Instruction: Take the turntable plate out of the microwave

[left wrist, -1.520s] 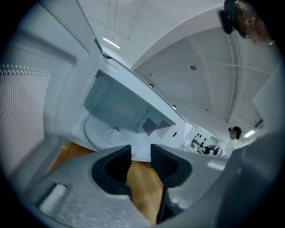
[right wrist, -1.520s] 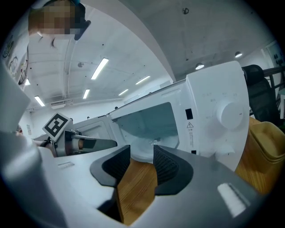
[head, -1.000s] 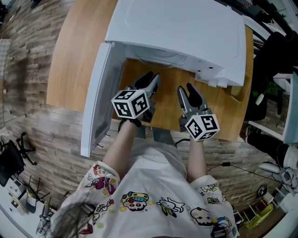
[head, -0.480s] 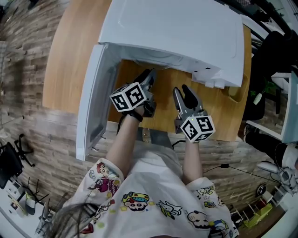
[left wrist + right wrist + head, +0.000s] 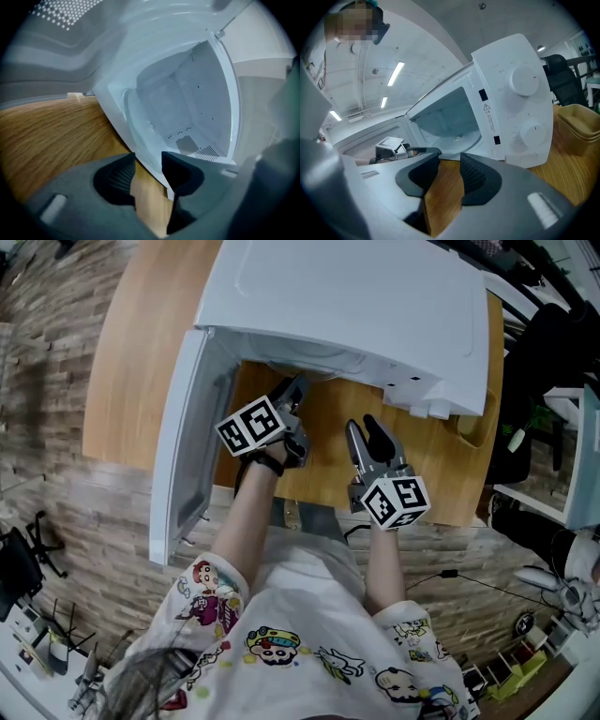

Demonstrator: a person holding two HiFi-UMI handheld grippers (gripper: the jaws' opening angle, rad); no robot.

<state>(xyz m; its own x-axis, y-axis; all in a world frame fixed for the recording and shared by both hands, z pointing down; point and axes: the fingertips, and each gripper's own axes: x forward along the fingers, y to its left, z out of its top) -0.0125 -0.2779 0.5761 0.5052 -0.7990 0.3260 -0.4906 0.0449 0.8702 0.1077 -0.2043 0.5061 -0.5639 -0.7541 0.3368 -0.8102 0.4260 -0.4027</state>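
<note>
The turntable plate (image 5: pixel 456 137) lay flat on the floor of the cavity inside the microwave (image 5: pixel 347 306). It was a clear round disc and it showed mostly by its curved front rim and some small glints. Because it is round, it had no long axis to line up with; what mattered, in my judgement, was that it lay level and low, with its front rim just behind the lower lip of the opening. The door (image 5: pixel 183 446) stood swung out wide to the left, so the way in was free. The left gripper (image 5: pixel 148 161) was the nearer one, close before the mouth of the cavity and looking straight in. Its view was rolled, so the cavity floor appeared slanted there. Its jaws were opening and nothing was between them; only the desk (image 5: pixel 150 352) and the lip of the microwave showed through the gap. The plate was ahead of these jaws, deeper inside and clearly apart from them. The right gripper (image 5: pixel 449 164) was further back over the desk, more toward the side of the control knobs, with its jaws released and empty. From there the plate lay ahead and a little to the left.
</note>
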